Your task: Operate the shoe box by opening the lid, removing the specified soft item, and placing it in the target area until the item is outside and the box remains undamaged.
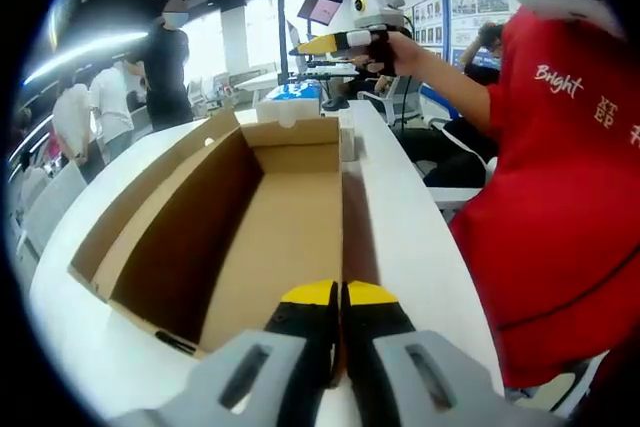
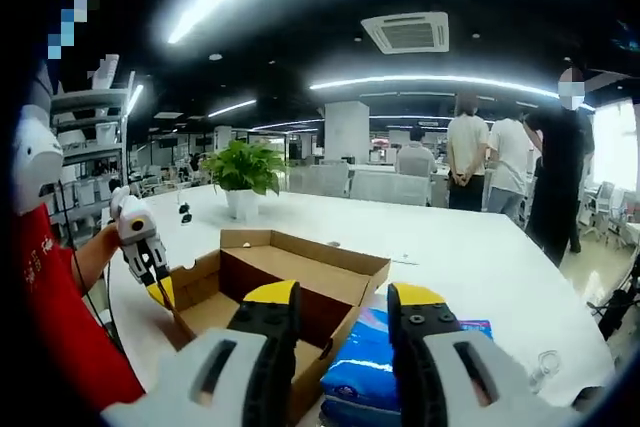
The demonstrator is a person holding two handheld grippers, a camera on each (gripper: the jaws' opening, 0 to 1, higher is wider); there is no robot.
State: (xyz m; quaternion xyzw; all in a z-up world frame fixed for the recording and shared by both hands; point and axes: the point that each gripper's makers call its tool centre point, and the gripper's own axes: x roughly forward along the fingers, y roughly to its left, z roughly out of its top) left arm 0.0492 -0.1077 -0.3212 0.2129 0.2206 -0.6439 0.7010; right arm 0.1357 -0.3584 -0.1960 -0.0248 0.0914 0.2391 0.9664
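Open shoe box (image 1: pixel 250 227) of plain brown corrugated cardboard, rectangular, lying on a smooth white table (image 1: pixel 420 237). In the left gripper view its flat interior floor is bare, and a flap stands folded outward along the left side. The left hand-held gripper (image 1: pixel 340 297), with yellow-tipped black jaws on grey bodies, has its jaws pressed together at the near edge of the box, with nothing visibly between them. The same view shows the right hand-held gripper (image 1: pixel 300 48) held up at a distance by a person in a red shirt (image 1: pixel 560 207).

In the right gripper view the shoe box (image 2: pixel 290 282) appears from its other end, with the left hand-held gripper (image 2: pixel 163 292) at its left side. The right hand-held gripper (image 2: pixel 345 302) has its jaws spread apart and empty. Just beyond them a soft blue package (image 2: pixel 385 362) with a glossy wrapper lies on the table (image 2: pixel 480 257), outside the box and touching its right wall. This view also shows a potted green plant (image 2: pixel 243 172) farther back on the table and people standing (image 2: pixel 490 162) at right.
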